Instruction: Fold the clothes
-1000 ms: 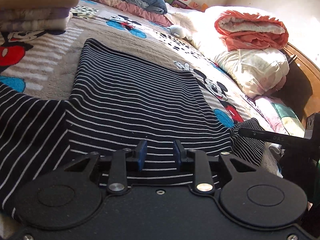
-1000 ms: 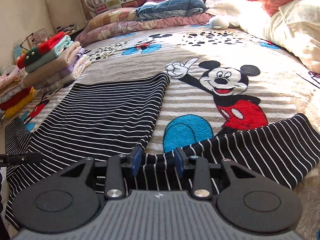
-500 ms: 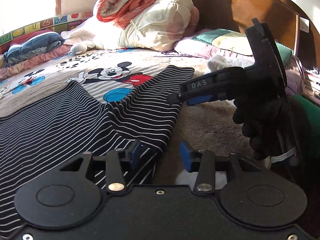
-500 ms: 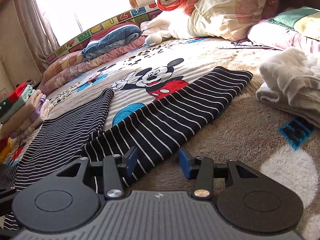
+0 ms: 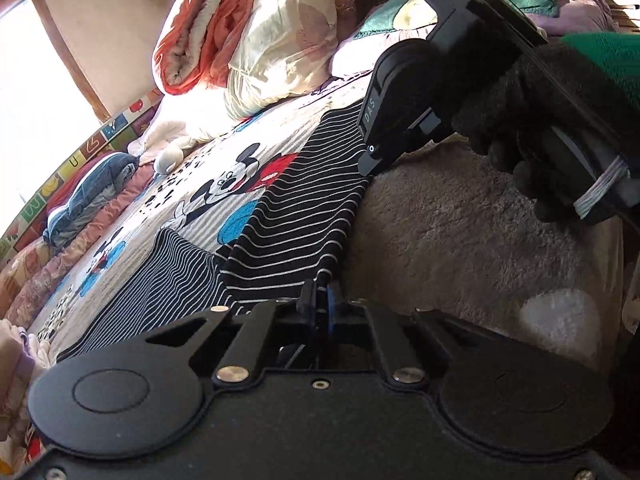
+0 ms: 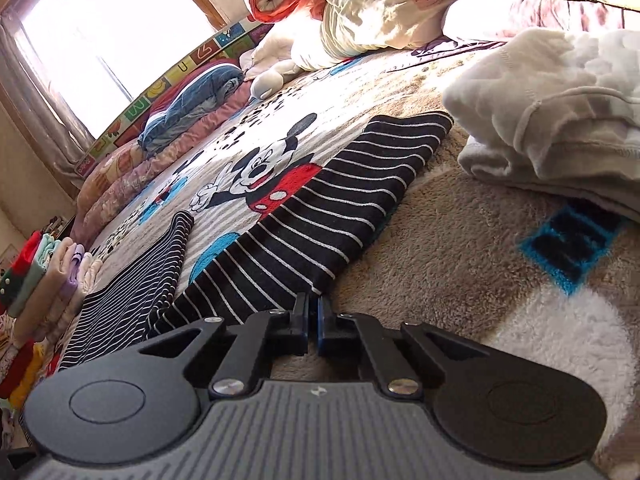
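A black top with thin white stripes (image 5: 168, 280) lies flat on the Mickey Mouse blanket (image 5: 224, 184), one sleeve (image 5: 296, 216) stretched out toward the pillows. My left gripper (image 5: 321, 300) is shut on the sleeve's near edge close to the body. My right gripper (image 5: 370, 160), held by a black-gloved hand (image 5: 520, 120), touches the same edge farther along, nearer the cuff. In the right wrist view the right gripper (image 6: 313, 314) has its fingers together at the sleeve's (image 6: 320, 216) edge, cloth pinched at the tips.
A crumpled white garment (image 6: 560, 112) lies right of the sleeve. A stack of folded clothes (image 6: 44, 276) stands at the far left. Pillows and rolled quilts (image 5: 272, 40), a blue bundle (image 6: 192, 112) and a white plush toy (image 6: 272, 76) line the back.
Both grippers swung from the garment's body to the right sleeve, tilted, and went from open to shut on its lower edge.
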The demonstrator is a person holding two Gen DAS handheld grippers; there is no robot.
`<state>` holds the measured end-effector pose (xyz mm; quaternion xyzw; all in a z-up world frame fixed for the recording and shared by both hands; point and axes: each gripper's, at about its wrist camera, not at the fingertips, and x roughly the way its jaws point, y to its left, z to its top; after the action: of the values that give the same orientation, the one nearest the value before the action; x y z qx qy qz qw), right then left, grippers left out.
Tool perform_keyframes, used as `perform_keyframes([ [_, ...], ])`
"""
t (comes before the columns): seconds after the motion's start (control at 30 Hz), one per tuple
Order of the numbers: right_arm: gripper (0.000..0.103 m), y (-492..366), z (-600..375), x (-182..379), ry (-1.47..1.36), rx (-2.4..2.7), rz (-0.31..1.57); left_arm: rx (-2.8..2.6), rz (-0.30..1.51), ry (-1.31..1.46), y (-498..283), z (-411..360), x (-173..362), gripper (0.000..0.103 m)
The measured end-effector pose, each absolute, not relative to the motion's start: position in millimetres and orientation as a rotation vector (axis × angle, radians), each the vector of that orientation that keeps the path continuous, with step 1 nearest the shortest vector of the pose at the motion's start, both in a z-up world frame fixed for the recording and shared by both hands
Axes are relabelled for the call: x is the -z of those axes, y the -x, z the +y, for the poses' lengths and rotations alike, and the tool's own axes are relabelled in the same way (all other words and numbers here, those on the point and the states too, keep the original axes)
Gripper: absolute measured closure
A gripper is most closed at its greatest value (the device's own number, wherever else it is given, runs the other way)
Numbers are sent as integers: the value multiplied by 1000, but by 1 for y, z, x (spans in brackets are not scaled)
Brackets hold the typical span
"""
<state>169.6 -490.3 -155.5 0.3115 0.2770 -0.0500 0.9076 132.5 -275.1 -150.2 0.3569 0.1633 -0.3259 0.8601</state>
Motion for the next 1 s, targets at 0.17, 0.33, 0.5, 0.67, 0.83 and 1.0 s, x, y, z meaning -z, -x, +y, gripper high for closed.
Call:
perform_keyframes([
  [0.17,98,-154,-501,157,-732,118,525,688,344,-764,-133,-274,157,99],
  [0.33,53,-168,-496,151,-720,94,505,681,318,-753,-128,-273,154,62],
  [0.5,53,-195,-496,150,-671,118,550,676,357,-705,-136,-272,156,62],
  [0.67,95,-202,-493,152,-605,130,563,689,401,-646,-144,-270,154,61],
  [0.83,99,-183,-506,150,-629,187,517,704,427,-620,-146,-268,151,61],
  [1.0,99,-172,-513,153,-640,238,534,708,427,-633,-144,-270,153,64],
])
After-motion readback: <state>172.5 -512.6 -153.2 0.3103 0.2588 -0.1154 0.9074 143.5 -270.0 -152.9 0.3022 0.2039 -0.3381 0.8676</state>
